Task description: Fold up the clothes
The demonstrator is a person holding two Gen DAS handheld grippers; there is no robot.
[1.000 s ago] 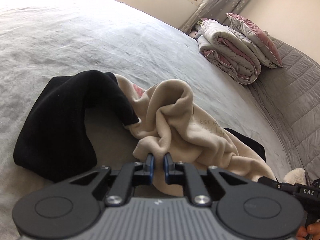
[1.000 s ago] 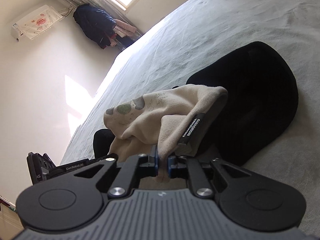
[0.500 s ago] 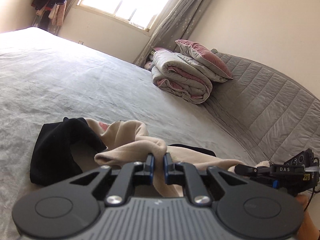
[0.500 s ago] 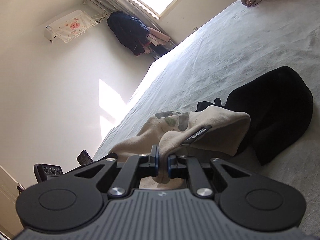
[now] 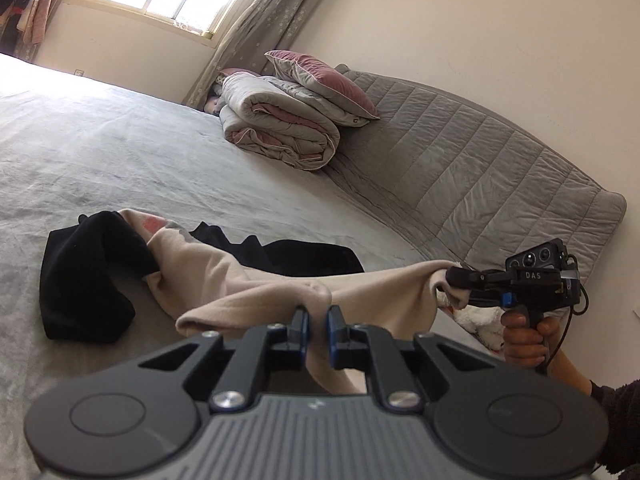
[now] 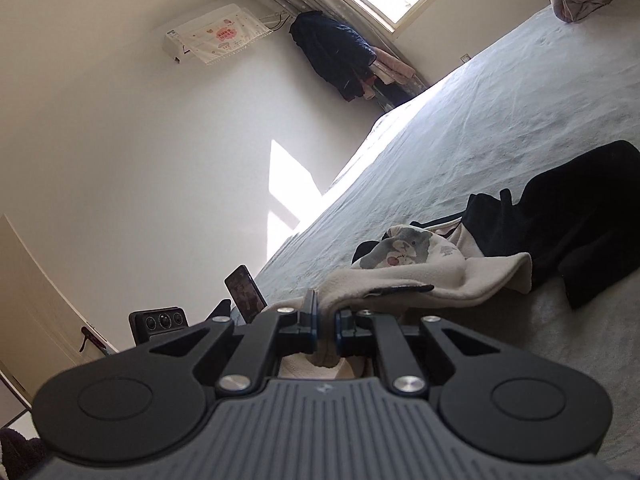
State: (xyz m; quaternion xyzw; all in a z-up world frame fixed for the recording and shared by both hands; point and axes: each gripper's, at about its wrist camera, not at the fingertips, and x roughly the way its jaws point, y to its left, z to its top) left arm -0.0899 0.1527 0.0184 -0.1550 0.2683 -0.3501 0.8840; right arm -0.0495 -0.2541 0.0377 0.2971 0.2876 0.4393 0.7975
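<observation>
both grippers point near level: left gripper (image 5: 318, 320) & right gripper (image 6: 325, 322) each clamped on beige sweatshirt (image 5: 256, 280) hem, low centre frame; grey bedspread (image 5: 140, 152), folded quilt (image 5: 280, 128) upper centre.

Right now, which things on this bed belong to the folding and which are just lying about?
Part of the job:
- beige garment, pinched by the left tool and right tool
- black garment

Lying about:
- rolled quilt
- pink pillow
- phone
</observation>
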